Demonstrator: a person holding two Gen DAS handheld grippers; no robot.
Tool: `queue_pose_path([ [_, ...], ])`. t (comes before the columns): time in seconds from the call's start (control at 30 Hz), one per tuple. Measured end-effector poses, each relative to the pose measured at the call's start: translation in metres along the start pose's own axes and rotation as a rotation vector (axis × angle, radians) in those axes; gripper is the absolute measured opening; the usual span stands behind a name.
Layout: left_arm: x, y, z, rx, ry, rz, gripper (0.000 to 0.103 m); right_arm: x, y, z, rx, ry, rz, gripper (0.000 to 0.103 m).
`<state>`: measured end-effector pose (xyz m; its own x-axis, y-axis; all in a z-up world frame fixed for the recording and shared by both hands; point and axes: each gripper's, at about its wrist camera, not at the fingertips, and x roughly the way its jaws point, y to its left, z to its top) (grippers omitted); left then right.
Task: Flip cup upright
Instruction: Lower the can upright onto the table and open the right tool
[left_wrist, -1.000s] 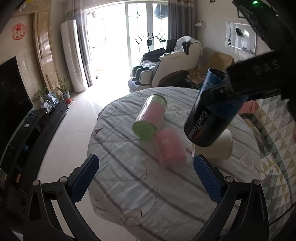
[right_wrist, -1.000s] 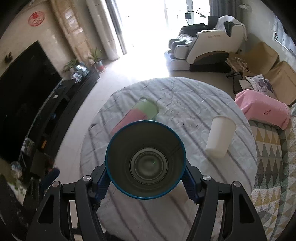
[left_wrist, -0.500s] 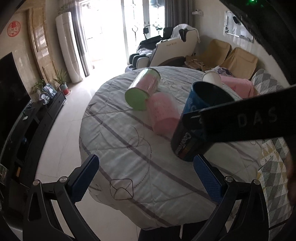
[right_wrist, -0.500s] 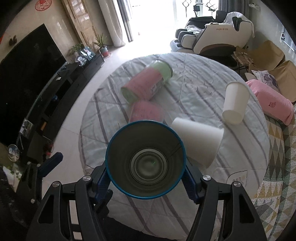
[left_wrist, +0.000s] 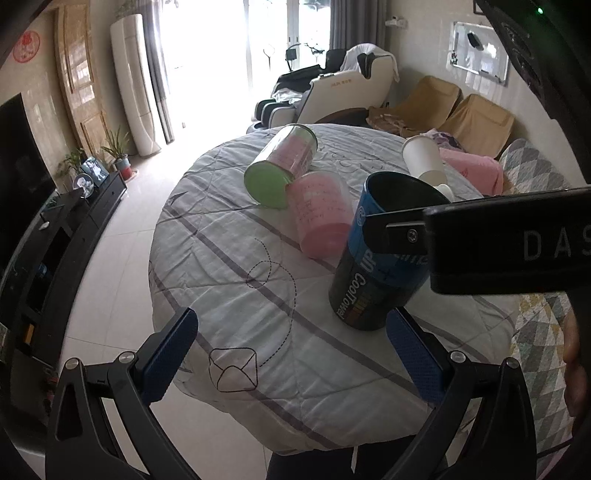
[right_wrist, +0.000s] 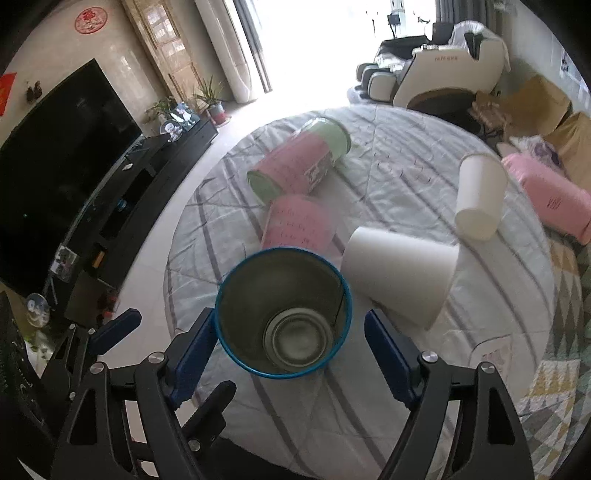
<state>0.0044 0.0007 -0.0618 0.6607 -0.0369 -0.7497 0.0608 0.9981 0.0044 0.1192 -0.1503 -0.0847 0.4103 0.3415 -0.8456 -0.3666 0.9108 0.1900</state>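
1. Here, the round table (left_wrist: 229, 280) under a grey striped quilt fills the middle of both views and carries every cup.
2. The right gripper (right_wrist: 290, 338) rises from the bottom of the right wrist view with its jaws spread; the left blue pad (right_wrist: 192, 350) sits just beside the cup's rim, and the right pad stands clear of it with a visible gap. In the left wrist view its black body crosses the right edge at mid-height.
3. The left gripper (left_wrist: 291, 350) sits at the bottom of the left wrist view, jaws spread wide and nothing between them.
4. The blue cup (right_wrist: 282, 314) stands upright on the quilt in the lower centre of the right wrist view, mouth open to the camera; in the left wrist view it stands right of centre (left_wrist: 373, 284).
5. A white paper cup (right_wrist: 400, 275) lies on its side just right of the blue cup.
6. A green-and-pink can (left_wrist: 282, 166) lies on its side at upper centre, touching a pink cup (left_wrist: 319, 214) below it.
7. A second white paper cup (right_wrist: 478, 194) is at the right of the right wrist view; whether it stands mouth-up I cannot tell.
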Motion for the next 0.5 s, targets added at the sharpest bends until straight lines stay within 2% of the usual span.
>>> queue_pose_path([
  [0.37, -0.006, -0.004, 0.000, 0.010, -0.017, -0.004, 0.103, -0.012, 0.000, -0.012, -0.018, -0.001, -0.001, 0.082],
  [0.5, -0.015, -0.005, 0.001, 0.015, -0.038, -0.006, 0.103, -0.032, -0.009, -0.018, 0.000, -0.044, 0.008, 0.082],
])
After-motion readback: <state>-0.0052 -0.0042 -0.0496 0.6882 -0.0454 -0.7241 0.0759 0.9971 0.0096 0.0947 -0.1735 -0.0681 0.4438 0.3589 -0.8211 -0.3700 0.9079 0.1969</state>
